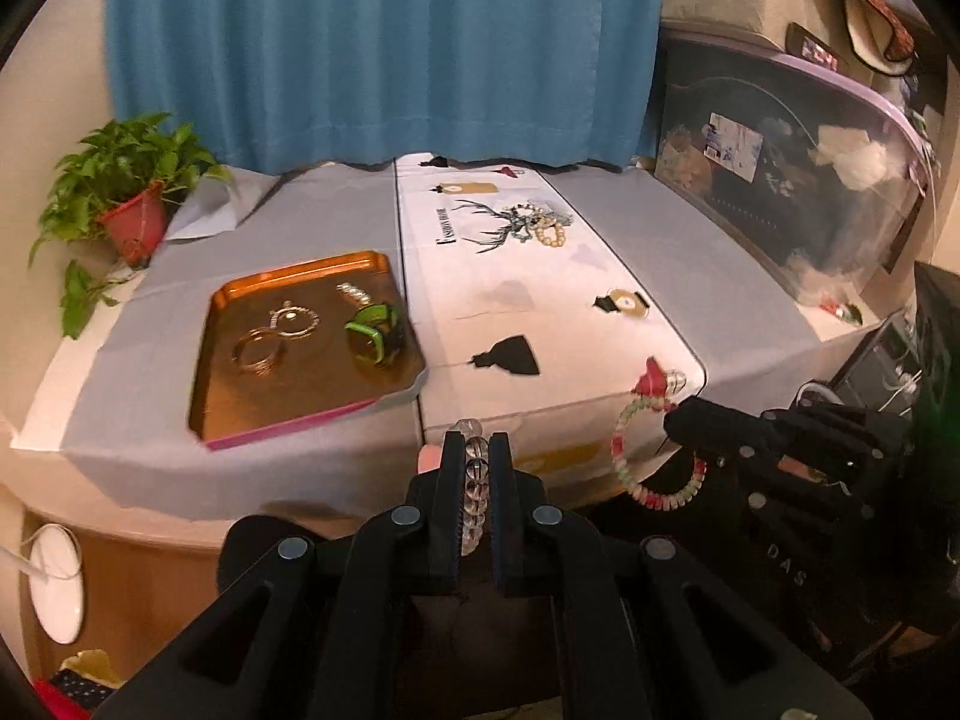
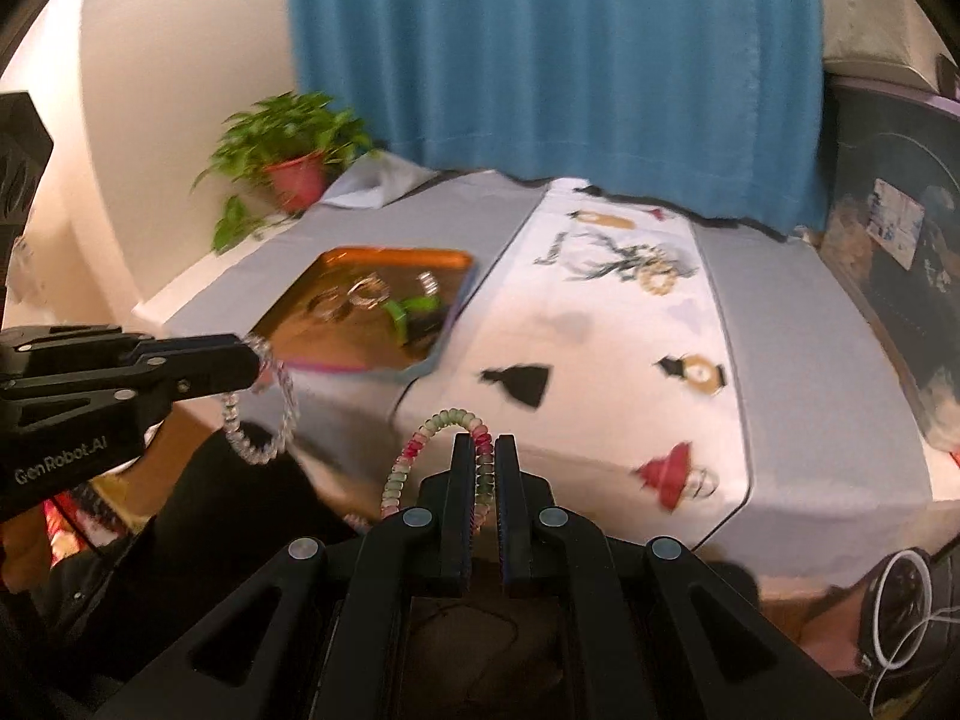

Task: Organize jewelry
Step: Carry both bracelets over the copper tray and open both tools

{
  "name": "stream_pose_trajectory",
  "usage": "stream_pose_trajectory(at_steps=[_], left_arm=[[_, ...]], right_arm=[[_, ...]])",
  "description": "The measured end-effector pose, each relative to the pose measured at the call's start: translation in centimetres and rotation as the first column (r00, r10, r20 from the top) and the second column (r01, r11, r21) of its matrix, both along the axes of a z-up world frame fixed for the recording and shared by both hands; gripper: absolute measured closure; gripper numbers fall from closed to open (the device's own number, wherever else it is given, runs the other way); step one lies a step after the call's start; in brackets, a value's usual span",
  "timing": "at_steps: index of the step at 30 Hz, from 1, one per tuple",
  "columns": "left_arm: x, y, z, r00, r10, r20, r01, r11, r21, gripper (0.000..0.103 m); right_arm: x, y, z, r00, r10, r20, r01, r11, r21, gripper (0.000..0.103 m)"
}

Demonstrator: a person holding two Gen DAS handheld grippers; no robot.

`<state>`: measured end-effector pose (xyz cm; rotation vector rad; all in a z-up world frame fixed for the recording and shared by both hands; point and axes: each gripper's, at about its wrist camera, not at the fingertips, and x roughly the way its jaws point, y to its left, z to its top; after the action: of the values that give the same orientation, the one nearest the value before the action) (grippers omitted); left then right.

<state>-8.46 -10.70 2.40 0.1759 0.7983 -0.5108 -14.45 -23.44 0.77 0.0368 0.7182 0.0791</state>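
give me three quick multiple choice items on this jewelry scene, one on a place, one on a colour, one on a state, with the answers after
1. Where does the orange tray sit?
A. on the grey cloth, left of the white printed cloth
B. on the floor
C. on top of the potted plant

2. What colour are the beads of the bracelet held by the left tongs?
A. solid black
B. clear
C. bright blue

3. What state are the right tongs in?
A. wide open and empty
B. lying in the tray
C. closed on a pink and green bracelet

Answers:
1 A, the tray rests on grey cloth beside the white printed cloth.
2 B, the clear bead bracelet looks glassy.
3 C, the pink and green bracelet is pinched between them.
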Motion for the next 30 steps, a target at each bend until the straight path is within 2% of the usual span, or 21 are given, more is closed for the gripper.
stream_pose_trajectory(at_steps=[7,12,30], left_arm=[[-2.6,1.8,-0.3,1.000,-0.006,0.005,0.006,1.000,-0.023,0.098],[-3.4,2.3,-0.3,1.000,-0.013,0.011,0.013,0.999,-0.032,0.098],[-3.4,3.0,-0.4,1.000,-0.002,-0.002,0.002,0.999,-0.053,0.098]], right_arm=[[-2.4,3.4,-0.6,0.997,0.069,-0.034,-0.070,0.997,-0.044,0.096],[-3.0,4.3,-0.5,0.996,0.078,-0.040,-0.080,0.995,-0.053,0.096],[-3.1,5.4,-0.5,0.995,0.090,-0.053,-0.094,0.993,-0.070,0.096]])
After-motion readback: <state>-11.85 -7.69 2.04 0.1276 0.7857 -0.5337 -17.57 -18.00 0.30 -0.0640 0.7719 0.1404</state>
